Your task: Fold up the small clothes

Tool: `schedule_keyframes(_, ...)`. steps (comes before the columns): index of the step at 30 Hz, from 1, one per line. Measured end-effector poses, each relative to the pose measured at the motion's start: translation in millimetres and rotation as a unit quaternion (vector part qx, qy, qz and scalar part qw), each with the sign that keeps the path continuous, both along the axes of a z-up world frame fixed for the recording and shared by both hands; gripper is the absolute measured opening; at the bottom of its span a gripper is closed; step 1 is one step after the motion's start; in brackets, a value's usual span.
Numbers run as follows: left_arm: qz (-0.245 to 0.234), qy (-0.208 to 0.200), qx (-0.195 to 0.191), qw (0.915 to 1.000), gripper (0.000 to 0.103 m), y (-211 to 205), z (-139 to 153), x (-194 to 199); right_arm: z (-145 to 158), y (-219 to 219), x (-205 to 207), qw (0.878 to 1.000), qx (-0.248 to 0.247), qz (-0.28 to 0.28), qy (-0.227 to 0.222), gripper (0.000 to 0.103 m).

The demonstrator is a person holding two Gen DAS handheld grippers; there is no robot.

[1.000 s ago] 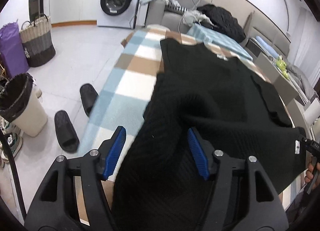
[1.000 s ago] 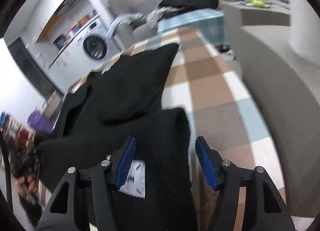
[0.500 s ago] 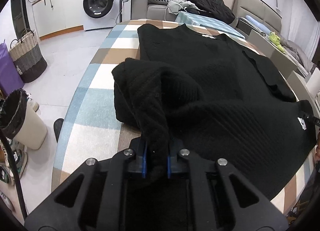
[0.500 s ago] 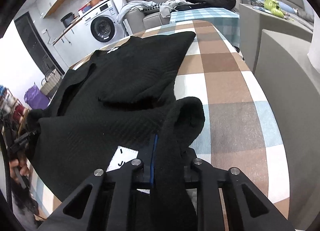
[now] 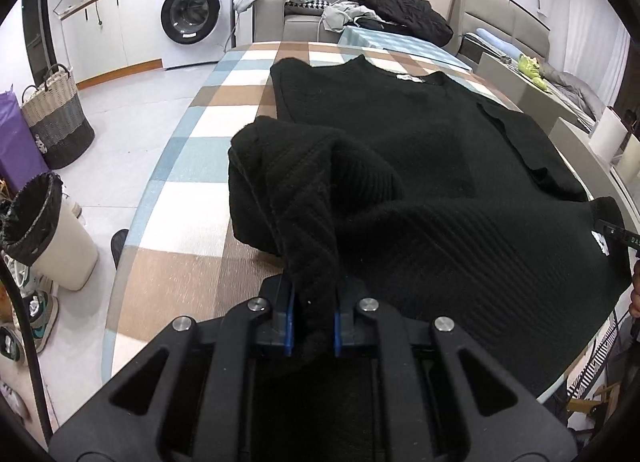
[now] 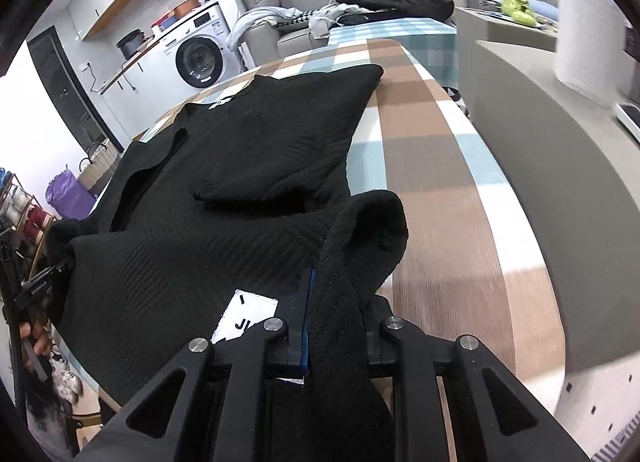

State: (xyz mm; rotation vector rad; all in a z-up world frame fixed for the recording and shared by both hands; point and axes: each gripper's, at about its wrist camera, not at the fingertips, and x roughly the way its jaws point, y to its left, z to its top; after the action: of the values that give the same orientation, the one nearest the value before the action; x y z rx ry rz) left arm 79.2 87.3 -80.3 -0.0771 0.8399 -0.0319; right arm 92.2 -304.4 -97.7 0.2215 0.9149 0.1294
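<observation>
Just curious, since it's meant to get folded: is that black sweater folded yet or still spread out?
Mostly spread: the black sweater lies flat on the checked tablecloth, with only its near hem lifted, pinched by the left gripper and right gripper.

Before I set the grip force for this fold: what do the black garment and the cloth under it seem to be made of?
Black garment: looks like a thick knit, matte and soft, with diagonal ribbing; it bunches plumply in the left gripper. Checked cloth: seems a flat woven or printed cover, smooth with a slight sheen; the exact fibre can't be told.
</observation>
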Motion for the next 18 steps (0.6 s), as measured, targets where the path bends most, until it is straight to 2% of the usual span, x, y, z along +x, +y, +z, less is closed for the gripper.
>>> schedule_keyframes(4,0.001,-0.006,0.001,1.0000,0.010,1.0,2.8,-5.8,1.2,1.2,4.3,1.000,-0.006,-0.001,-0.001,0.017)
schedule_keyframes(7,0.004,-0.003,-0.001,1.0000,0.011,6.0,0.5,-8.1,4.3,3.1,4.4,1.000,-0.010,-0.008,-0.006,0.024)
schedule_keyframes(9,0.004,-0.006,0.003,1.0000,0.013,6.3,1.4,-9.2,8.3,4.1,0.0,1.000,-0.007,-0.015,-0.019,0.043)
schedule_keyframes(10,0.006,-0.007,0.005,0.9999,0.014,6.6,2.7,-10.1,9.3,3.5,-0.8,0.999,-0.005,-0.016,-0.027,0.047)
schedule_keyframes(12,0.003,-0.012,-0.006,0.9999,0.017,6.1,4.8,-15.0,16.3,4.1,-8.2,0.999,-0.016,-0.029,-0.041,0.068)
schedule_keyframes(13,0.003,-0.014,-0.010,0.9998,0.019,6.7,6.5,-17.6,19.7,4.2,-11.5,0.998,-0.024,-0.035,-0.047,0.073)
schedule_keyframes(14,0.002,-0.017,-0.006,0.9998,0.024,6.1,8.9,-20.7,24.4,4.0,-14.6,0.997,-0.029,-0.037,-0.058,0.079)
schedule_keyframes(15,0.000,-0.024,-0.001,0.9997,0.027,4.5,11.3,-24.8,27.3,3.8,-17.6,0.997,-0.028,-0.036,-0.063,0.080)
schedule_keyframes(16,-0.001,-0.034,0.003,0.9994,0.038,3.7,14.9,-29.0,29.6,2.5,-20.3,0.997,-0.024,-0.036,-0.065,0.080)
schedule_keyframes(18,0.004,-0.047,0.003,0.9989,0.072,2.8,20.8,-36.5,34.9,0.1,-24.9,0.997,-0.011,-0.037,-0.071,0.083)
